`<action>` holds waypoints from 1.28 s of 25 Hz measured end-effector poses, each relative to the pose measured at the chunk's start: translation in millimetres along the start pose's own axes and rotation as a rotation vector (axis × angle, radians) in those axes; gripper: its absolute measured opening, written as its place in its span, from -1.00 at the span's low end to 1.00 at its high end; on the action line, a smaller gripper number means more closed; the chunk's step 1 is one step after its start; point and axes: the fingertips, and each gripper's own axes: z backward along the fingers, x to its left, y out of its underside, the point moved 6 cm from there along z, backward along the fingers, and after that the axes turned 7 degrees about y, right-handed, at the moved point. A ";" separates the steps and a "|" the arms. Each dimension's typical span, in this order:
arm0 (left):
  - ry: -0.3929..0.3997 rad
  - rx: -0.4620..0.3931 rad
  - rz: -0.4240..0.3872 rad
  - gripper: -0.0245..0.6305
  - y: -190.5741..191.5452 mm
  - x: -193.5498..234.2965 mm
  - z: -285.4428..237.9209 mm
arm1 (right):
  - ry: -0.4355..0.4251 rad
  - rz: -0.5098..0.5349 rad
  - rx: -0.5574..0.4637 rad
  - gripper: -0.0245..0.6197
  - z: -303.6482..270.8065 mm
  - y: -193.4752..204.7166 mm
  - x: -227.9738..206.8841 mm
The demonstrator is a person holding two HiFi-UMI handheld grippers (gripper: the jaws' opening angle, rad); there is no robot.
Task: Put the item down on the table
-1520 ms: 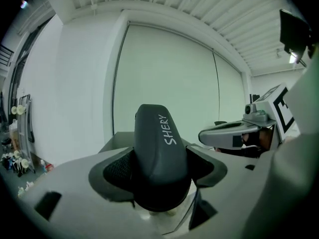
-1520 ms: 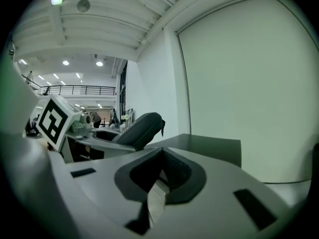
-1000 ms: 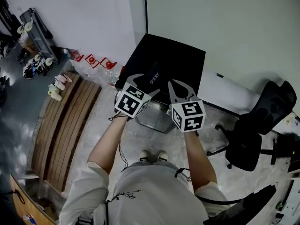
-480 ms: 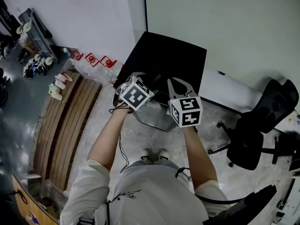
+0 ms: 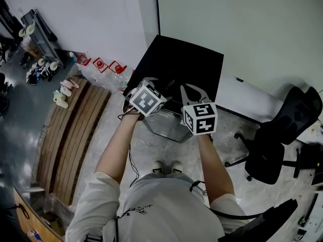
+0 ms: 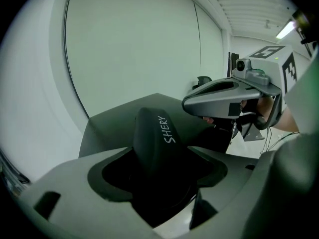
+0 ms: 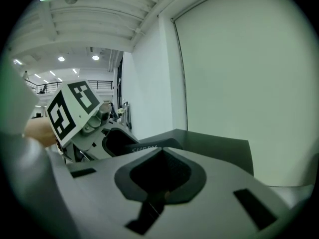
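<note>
As left claw (image 6: 162,166) clamps black item (image 6: 152,133), narrowly open

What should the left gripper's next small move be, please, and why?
Probably lower the left gripper slightly toward the black table: its jaws are clamped on the black SHERY case, which seems not set down; open only once it rests.

Looks like a lab or workshop bay in an industrial hall. Bare white partition walls (image 5: 242,29), polished stone-look floor (image 5: 151,145), black tabletop (image 5: 176,64), black office chair (image 5: 282,135). Timber slats (image 5: 70,135) on the floor, cluttered equipment rack (image 5: 38,39). High ribbed ceiling with downlights (image 7: 61,59), mezzanine railing (image 7: 65,85) behind.
</note>
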 end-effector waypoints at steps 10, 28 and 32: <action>-0.025 -0.047 -0.028 0.17 -2.9 -2.9 0.5 | -0.003 0.012 0.017 -0.92 0.3 2.8 0.1; -0.139 -0.282 -0.019 0.03 -28.5 -20.8 73.3 | -0.008 0.030 -0.021 -0.92 22.1 -16.9 5.3; -0.186 -0.421 -0.028 -0.39 -27.4 -56.8 100.9 | -0.027 0.015 -0.040 -0.92 54.8 -15.3 15.2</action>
